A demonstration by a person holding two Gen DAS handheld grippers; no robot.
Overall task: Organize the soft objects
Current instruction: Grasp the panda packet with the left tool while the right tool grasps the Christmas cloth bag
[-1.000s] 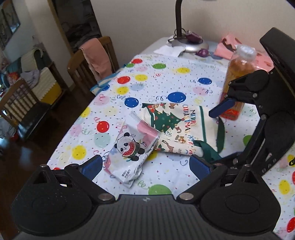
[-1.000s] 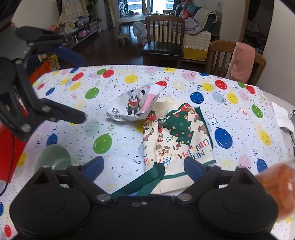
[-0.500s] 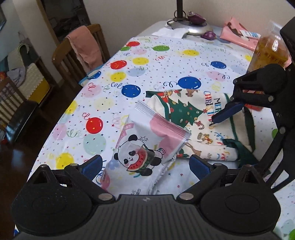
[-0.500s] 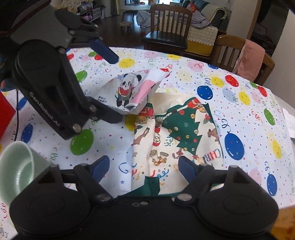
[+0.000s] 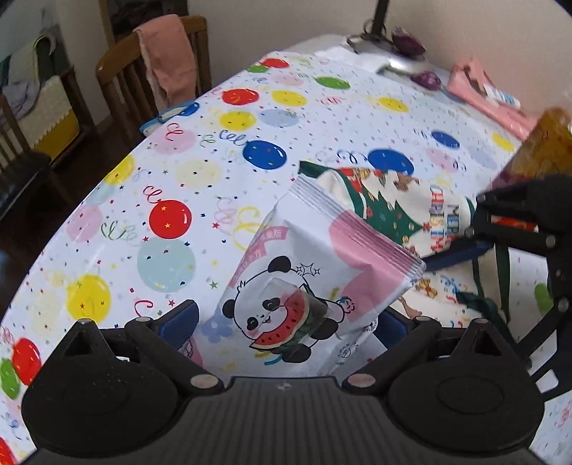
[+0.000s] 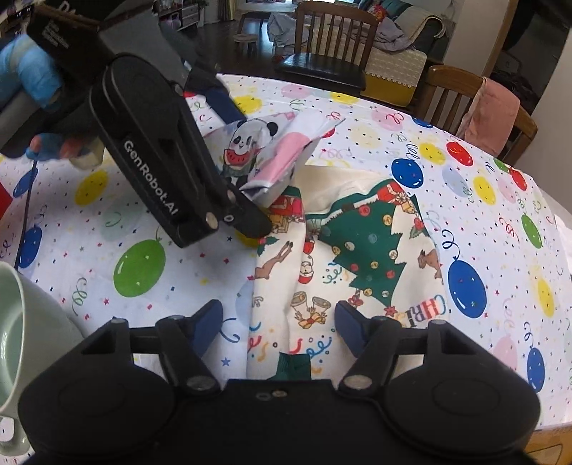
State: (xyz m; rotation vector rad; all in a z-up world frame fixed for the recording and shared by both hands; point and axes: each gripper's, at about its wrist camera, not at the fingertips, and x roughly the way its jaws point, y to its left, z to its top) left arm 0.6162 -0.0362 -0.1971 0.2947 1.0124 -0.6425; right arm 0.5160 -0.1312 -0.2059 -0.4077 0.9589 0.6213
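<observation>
**Both tongs low over the cloth**

Now, my left gripper (image 5: 286,316) brackets the white-pink panda snack packet (image 5: 314,272), pads wide, contact unclear. Packet overlaps the cream Christmas-tree cloth bag (image 6: 361,250). My right gripper (image 6: 279,323), jaws just closing, straddles that bag's near edge, not pinching.

Right gripper (image 6: 279,327) astride Christmas cloth (image 6: 361,257); left gripper (image 6: 246,171) around panda packet (image 6: 271,153).

Dark floor; wooden chairs (image 6: 332,43) beside the balloon-print tablecloth (image 5: 214,150); pale wall (image 5: 286,21) behind
</observation>
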